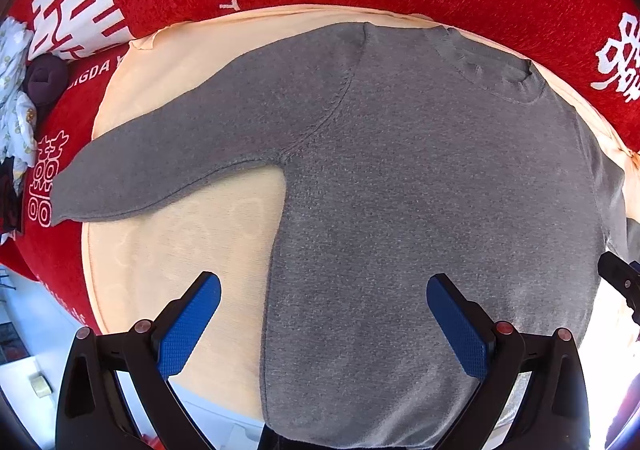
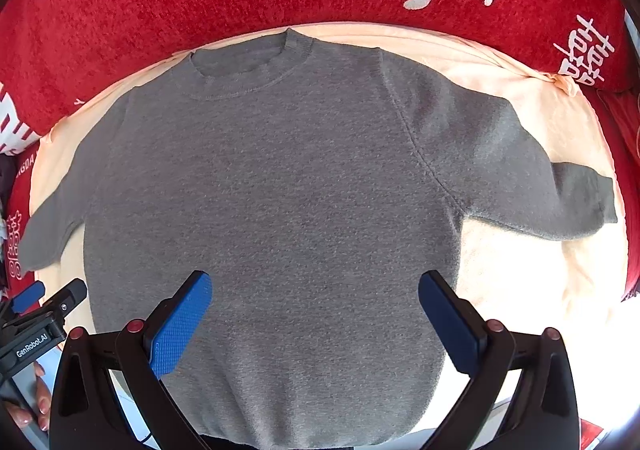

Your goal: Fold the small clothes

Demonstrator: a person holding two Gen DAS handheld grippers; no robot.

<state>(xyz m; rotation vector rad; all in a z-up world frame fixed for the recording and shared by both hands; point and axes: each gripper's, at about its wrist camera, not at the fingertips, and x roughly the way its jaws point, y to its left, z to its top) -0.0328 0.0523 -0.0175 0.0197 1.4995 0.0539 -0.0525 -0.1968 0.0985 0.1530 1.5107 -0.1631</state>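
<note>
Note: with your left gripper (image 1: 324,290) and right gripper (image 2: 316,286) both spread empty above the sweater (image 2: 272,185), a one-layer pinch would skew the fold.

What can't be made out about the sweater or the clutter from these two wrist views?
- Grey knit sweater hem: cut off by the bottom edge and both grippers' bodies, in both views.
- Its right cuff: past the frame edge in the left wrist view.
- Patterned white cloth pile and dark purple bundle: squeezed against the fisheye rim, too distorted to identify.
</note>
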